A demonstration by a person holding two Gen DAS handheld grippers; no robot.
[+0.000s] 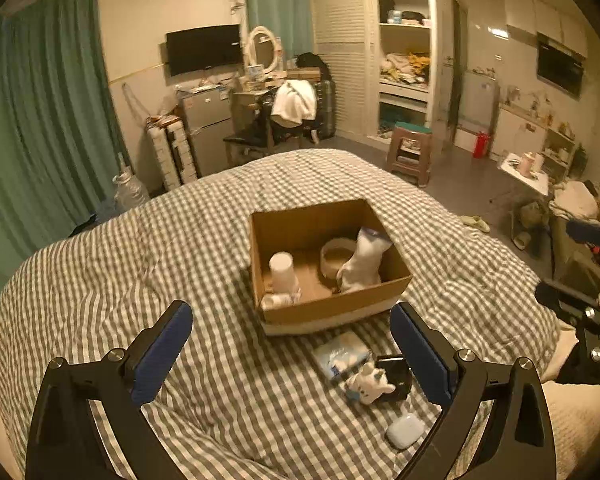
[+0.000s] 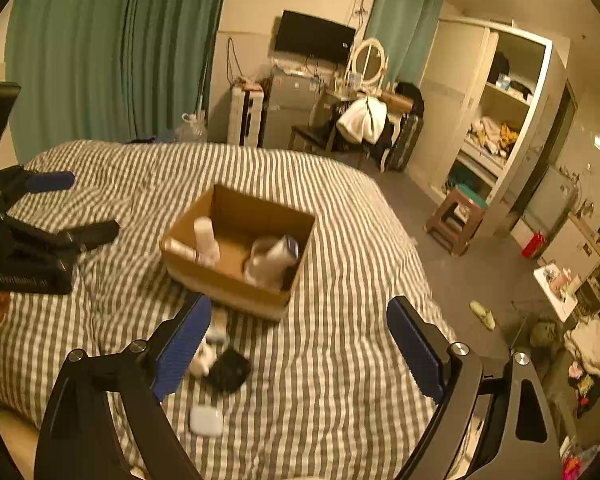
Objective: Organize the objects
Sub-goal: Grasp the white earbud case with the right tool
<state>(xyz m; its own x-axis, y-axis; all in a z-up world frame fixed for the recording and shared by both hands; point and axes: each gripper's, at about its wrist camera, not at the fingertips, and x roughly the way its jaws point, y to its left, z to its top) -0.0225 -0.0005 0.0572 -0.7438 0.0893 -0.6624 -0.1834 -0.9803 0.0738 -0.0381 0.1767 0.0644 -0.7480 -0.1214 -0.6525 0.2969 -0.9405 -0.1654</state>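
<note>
Left gripper hangs over the near part of the checked bed cover, jaws spread wide, nothing between the blue pads. Right gripper likewise wide apart and empty over the cover (its view is motion-blurred).

Left to right in the left wrist view: the cardboard box sits about mid-bed, open top. Inside, at its left wall, a white cylindrical bottle stands upright, with a second small white bottle lying at the near-left corner. Toward the right wall a beige ring-shaped roll lies flat, and a white pouch with a blue-grey top leans against it.

Outside the box, toward the near edge of the bed: a pale blue tissue pack just in front of the box, then a small white figurine with blue marks touching a black object (cannot tell what it is), then a white rounded case nearest the edge.

Right gripper's black frame shows at the right border. Off the bed, a brown stool stands on the floor.
</note>
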